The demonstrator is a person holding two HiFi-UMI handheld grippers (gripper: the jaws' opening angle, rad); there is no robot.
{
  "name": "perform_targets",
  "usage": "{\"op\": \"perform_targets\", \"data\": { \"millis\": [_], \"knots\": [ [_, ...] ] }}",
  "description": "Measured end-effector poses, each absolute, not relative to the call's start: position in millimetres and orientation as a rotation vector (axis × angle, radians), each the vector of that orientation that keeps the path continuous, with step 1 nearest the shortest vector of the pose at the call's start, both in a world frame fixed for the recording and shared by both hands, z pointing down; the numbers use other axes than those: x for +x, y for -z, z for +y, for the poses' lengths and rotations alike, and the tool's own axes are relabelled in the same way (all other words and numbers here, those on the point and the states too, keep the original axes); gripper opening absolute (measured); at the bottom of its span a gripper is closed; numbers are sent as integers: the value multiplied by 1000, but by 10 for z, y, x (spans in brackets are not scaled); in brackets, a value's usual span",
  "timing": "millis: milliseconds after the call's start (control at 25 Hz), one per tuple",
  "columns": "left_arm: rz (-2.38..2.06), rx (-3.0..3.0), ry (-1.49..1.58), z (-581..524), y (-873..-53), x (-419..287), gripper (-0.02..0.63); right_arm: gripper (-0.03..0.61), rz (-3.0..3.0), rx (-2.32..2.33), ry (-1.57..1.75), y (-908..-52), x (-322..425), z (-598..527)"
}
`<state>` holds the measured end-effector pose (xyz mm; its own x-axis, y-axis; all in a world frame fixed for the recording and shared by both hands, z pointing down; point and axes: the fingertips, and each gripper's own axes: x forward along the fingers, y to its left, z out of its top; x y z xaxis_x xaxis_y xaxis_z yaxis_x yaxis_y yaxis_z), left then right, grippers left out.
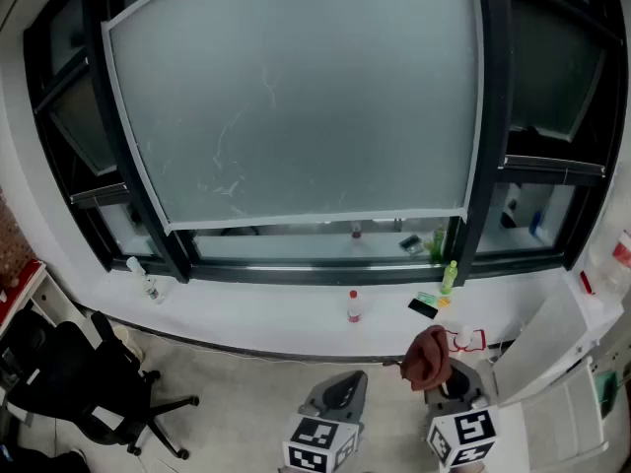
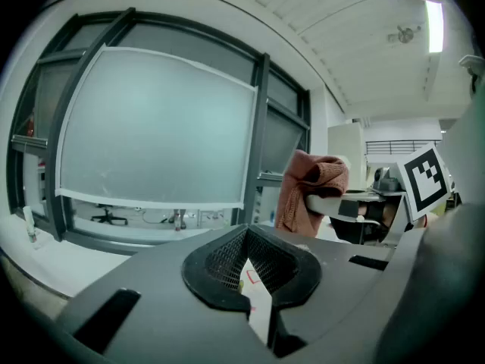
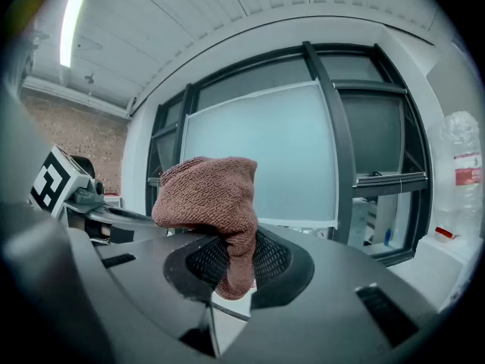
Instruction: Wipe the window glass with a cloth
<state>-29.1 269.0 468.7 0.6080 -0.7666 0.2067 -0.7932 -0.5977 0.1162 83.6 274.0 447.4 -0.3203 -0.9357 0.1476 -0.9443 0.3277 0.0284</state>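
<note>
in the right gripper [image 3: 232, 273], a reddish-brown knitted cloth [image 3: 206, 199] is pinched between the jaws. it stands up in a crumpled bunch, and one end hangs down. the left gripper [image 2: 250, 275] has its jaws together, with nothing in them. the frosted window glass [image 1: 296, 97], with faint streaks, is well apart from both.

The rust-brown, knit-textured cloth [image 3: 208, 196] sits in the dark grey jaws of your right gripper [image 3: 231, 271]. Ahead of it, the window glass [image 3: 261, 154] is frosted pale blue-grey, the frame [image 3: 340, 150] black, the sill [image 1: 246, 313] white.
</note>
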Motion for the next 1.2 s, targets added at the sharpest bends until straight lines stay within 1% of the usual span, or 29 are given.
{"op": "perform_targets", "data": {
  "millis": [560,840,1200],
  "knots": [
    [-1317,2620,-207,2629,-4826,-286,3,48,-2436,1711,-117,-4605,782,2796],
    [-1313,2636,-146,2434,-4693,-171,3,48,-2456,1767,-24,-4432,938,2622],
    [-1268,2704,-218,2232,-4592,102,3,48,-2470,1749,-13,-4325,968,2321]
  ]
}}
